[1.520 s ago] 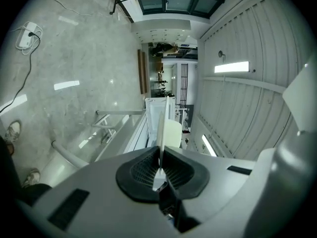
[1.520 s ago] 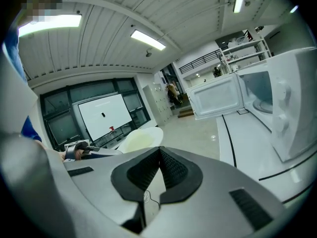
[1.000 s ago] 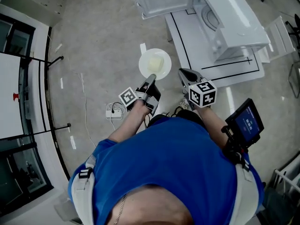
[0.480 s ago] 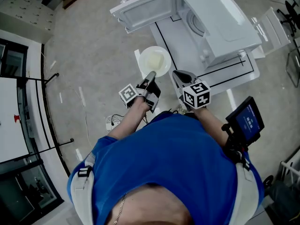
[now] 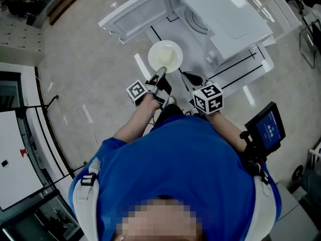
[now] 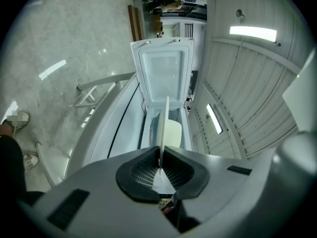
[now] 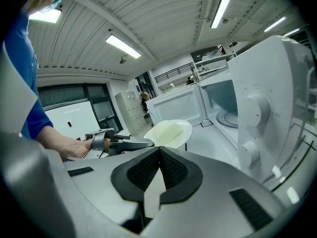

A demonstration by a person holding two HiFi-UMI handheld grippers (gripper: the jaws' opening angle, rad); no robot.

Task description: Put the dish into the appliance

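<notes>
no legible text, no readable labels

left tool (image 5: 161,74) on dish (image 5: 166,55) rim | dish near open microwave (image 5: 228,11) | right tool (image 5: 188,77) alongside

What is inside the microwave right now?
Only its turntable shows inside the open microwave; the dish is outside, gripped by the left tool. The microwave's own top hides the deeper cavity.

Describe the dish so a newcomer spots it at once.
Find the white microwave with its door swung open. Just before that opening, the left gripper pinches the dish by its rim. It is round, white, pale yellow in the middle, and the only thing held.
</notes>
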